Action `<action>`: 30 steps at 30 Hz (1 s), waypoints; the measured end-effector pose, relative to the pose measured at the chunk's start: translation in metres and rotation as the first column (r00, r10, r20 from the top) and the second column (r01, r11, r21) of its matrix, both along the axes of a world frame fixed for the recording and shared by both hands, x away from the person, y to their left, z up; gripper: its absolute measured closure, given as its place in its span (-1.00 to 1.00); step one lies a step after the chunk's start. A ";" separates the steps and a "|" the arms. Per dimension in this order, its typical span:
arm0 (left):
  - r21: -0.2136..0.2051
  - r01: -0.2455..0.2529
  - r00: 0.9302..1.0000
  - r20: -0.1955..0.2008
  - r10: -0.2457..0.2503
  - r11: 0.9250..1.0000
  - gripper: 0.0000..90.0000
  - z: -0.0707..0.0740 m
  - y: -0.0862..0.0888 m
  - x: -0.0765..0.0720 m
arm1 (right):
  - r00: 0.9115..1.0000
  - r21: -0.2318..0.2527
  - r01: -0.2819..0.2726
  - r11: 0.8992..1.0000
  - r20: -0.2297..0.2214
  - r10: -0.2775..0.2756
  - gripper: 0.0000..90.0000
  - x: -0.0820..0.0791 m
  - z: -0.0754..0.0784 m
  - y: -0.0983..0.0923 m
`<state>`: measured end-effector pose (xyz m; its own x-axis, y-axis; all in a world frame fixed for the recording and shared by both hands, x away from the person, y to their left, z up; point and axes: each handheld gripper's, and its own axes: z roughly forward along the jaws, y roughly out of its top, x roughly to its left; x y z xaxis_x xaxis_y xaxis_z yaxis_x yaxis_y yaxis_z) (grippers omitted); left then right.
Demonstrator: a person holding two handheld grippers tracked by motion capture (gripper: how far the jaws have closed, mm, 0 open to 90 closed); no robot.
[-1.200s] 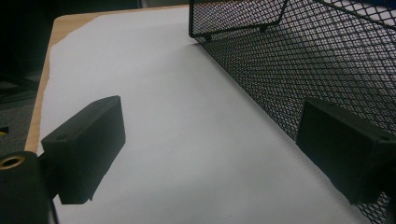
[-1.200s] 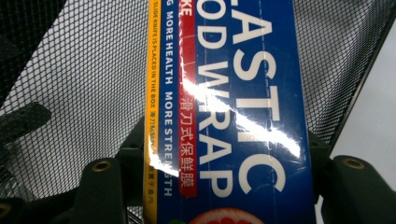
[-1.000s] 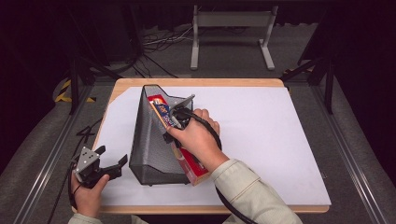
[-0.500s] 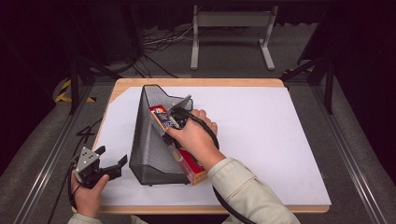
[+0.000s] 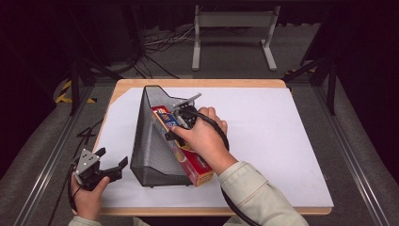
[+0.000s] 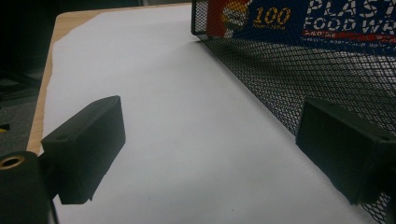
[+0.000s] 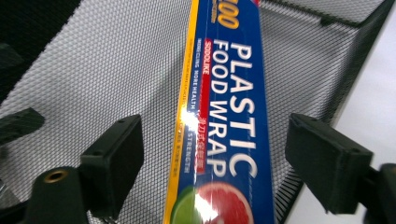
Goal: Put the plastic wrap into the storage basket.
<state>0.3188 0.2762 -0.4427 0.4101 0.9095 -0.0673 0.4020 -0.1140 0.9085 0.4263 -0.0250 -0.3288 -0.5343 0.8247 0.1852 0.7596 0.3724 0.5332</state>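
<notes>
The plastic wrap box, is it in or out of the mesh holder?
In: the box lies inside the mesh holder, one end jutting out.

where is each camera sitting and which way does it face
High view: above the person's side, facing forward and down on the table; both forearms, left gripper, right gripper.
Left gripper view: on the left gripper, low over the table, facing the mesh holder; its open jaws.
Right gripper view: on the right gripper, facing the plastic wrap box; open jaws astride it.
Shared: all show holder and box.
</notes>
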 end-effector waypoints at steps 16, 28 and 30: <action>0.001 -0.003 1.000 -0.001 0.003 1.000 -0.80 0.000 0.000 0.000 | 0.958 0.087 -0.160 0.983 0.253 0.134 -0.64 -0.027 0.040 -0.052; -0.001 -0.002 1.000 -0.001 0.002 1.000 -0.80 0.000 0.000 0.001 | 0.948 0.087 -0.136 0.987 0.302 0.104 -0.69 -0.037 0.047 -0.113; -0.001 -0.005 1.000 0.000 0.005 1.000 -0.80 0.001 0.001 0.001 | 0.945 0.087 -0.129 0.988 0.313 0.096 -0.70 -0.040 0.046 -0.128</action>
<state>0.3196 0.2773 -0.4420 0.4058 0.9114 -0.0682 0.4021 -0.1110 0.9088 0.3862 -0.1533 -0.2825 -0.6674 0.7405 0.0795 0.5092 0.3757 0.7743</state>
